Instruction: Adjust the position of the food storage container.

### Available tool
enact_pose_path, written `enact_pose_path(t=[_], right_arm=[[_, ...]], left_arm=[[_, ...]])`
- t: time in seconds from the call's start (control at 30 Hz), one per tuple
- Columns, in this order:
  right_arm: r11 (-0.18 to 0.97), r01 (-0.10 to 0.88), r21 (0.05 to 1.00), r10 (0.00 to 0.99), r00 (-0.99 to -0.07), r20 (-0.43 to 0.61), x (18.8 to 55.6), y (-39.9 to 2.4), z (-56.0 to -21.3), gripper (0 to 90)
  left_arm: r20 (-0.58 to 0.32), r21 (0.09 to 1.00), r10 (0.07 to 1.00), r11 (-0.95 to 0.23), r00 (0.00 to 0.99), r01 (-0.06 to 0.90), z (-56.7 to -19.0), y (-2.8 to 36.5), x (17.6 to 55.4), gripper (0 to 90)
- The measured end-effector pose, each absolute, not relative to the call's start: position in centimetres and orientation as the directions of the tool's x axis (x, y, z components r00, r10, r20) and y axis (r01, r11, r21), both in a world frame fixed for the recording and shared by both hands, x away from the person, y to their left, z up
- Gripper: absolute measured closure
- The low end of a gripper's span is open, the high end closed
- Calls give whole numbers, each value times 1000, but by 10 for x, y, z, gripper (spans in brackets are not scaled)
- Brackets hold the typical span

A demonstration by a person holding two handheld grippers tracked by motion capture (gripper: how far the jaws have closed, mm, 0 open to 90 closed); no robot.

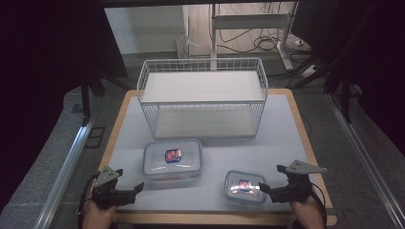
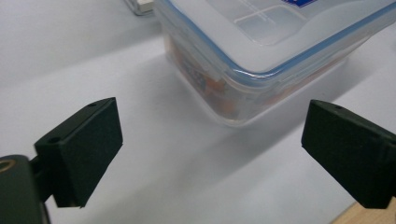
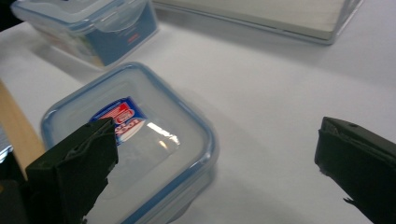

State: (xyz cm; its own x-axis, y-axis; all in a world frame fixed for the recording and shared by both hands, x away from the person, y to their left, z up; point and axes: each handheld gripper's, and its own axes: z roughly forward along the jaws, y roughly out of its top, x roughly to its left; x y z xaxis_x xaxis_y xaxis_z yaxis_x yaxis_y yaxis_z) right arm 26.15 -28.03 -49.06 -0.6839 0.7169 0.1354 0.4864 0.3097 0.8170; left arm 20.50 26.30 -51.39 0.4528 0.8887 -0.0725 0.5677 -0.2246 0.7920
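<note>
Nearest to the camera, at the front edge of the table (image 1: 286, 124), are the two tools, each held in a hand. The right tool (image 1: 265, 187) has its jaws wide apart and empty, and it is just beside the small container (image 1: 244, 187), at its right side; in the right gripper view one jaw stands over the container's lid. The small container is closed, with a blue-rimmed clear lid and a red and blue label. The left tool (image 1: 136, 188) is also wide and holds nothing. It is to the left of the small container, near the front left corner of the large container (image 1: 173, 161). Behind the large container, further from the small container, stands a white wire basket (image 1: 203, 98).
</note>
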Motion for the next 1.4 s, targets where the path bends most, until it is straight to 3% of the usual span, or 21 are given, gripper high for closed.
enact_pose_path(t=[0.33,0.5,0.67,0.93,1.03,1.07,1.2,1.3,1.4], right_arm=[[330,515,791,764,-638,97,263,-276,-500,0],[318,545,775,767,-629,127,265,-277,-502,0],[331,539,775,782,-616,94,264,-278,-498,0],[351,525,776,749,-655,104,263,-268,-482,1],[377,533,757,750,-656,88,264,-259,-477,186],[392,537,747,739,-668,93,265,-254,-474,319],[429,519,739,662,-738,134,266,-235,-468,663],[493,469,733,601,-793,104,266,-213,-467,825],[532,429,730,540,-836,97,269,-187,-469,891]], left_arm=[[-30,785,875,-279,483,553,-522,253,206,42],[-50,783,873,-268,486,561,-524,256,207,44],[-44,775,863,-288,503,563,-527,253,208,46],[-6,807,861,-297,508,511,-521,249,204,54],[-10,815,869,-280,495,507,-519,252,203,57],[-13,817,870,-275,492,508,-519,252,203,58],[-31,817,876,-255,482,517,-519,256,204,61],[-31,813,876,-259,482,522,-520,256,204,62],[-22,803,876,-272,483,530,-521,254,205,63]])
